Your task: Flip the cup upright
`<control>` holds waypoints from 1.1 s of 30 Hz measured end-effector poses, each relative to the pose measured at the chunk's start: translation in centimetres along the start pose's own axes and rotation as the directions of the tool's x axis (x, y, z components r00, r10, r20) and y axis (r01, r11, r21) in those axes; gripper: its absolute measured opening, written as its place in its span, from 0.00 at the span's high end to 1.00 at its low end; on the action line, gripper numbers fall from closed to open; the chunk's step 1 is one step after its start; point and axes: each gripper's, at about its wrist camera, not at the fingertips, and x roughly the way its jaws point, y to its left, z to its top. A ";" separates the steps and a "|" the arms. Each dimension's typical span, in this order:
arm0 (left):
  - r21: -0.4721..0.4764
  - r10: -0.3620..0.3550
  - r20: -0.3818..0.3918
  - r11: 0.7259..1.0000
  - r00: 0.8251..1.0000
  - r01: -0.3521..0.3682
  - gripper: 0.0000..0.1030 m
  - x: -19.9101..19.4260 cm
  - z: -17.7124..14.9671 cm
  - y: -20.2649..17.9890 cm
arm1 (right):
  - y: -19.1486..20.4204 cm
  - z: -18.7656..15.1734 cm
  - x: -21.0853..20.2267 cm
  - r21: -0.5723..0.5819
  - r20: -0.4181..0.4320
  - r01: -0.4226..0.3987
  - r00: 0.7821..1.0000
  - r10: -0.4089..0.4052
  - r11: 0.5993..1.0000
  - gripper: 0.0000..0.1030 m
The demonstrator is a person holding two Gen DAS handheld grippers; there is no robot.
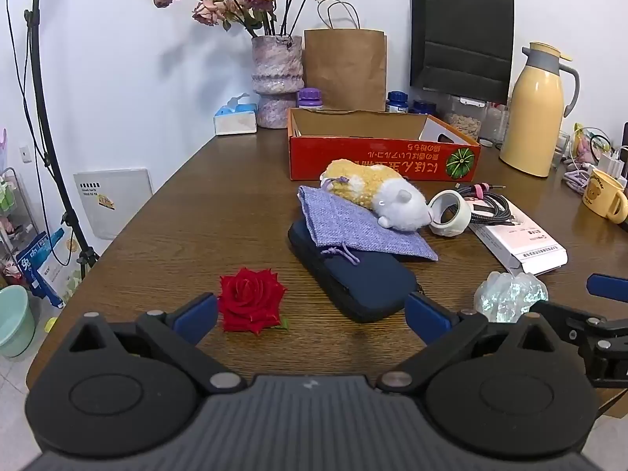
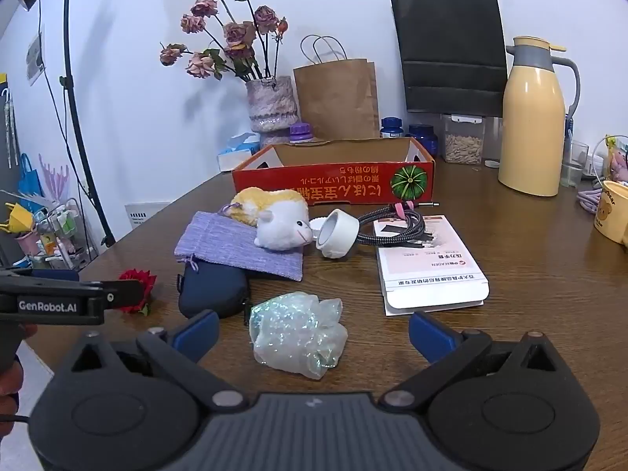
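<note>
Left wrist view: left tongs (image 1: 312, 316) spread wide, nothing between, above near desk (image 1: 196, 219) edge. Red rose (image 1: 251, 300) just beyond left pad. Right tongs (image 2: 314, 333) wide, empty, iridescent crumpled bag (image 2: 298, 333) lying between. Yellow cup (image 1: 606, 198) upright at far right, well apart from both.

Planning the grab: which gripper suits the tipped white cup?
Probably right. The white cup lies straight ahead of the open right gripper; from the left gripper it sits off to the right.
</note>
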 end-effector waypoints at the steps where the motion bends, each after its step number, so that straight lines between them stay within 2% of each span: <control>1: -0.001 0.002 -0.001 1.000 1.000 -0.002 0.00 0.0 0.0 0.0 | 0.0 0.0 0.0 0.010 -0.004 -0.005 1.000 0.005 1.000 0.00; 11: -0.007 0.007 -0.014 1.000 1.000 -0.007 0.00 -1.0 0.6 0.3 | 0.2 -0.2 0.1 0.005 -0.007 0.000 1.000 0.000 1.000 0.00; 33: -0.005 0.029 -0.022 1.000 0.999 -0.029 0.00 0.4 -0.4 0.4 | 0.7 -0.1 1.0 -0.010 -0.028 -0.004 1.000 0.004 1.000 0.00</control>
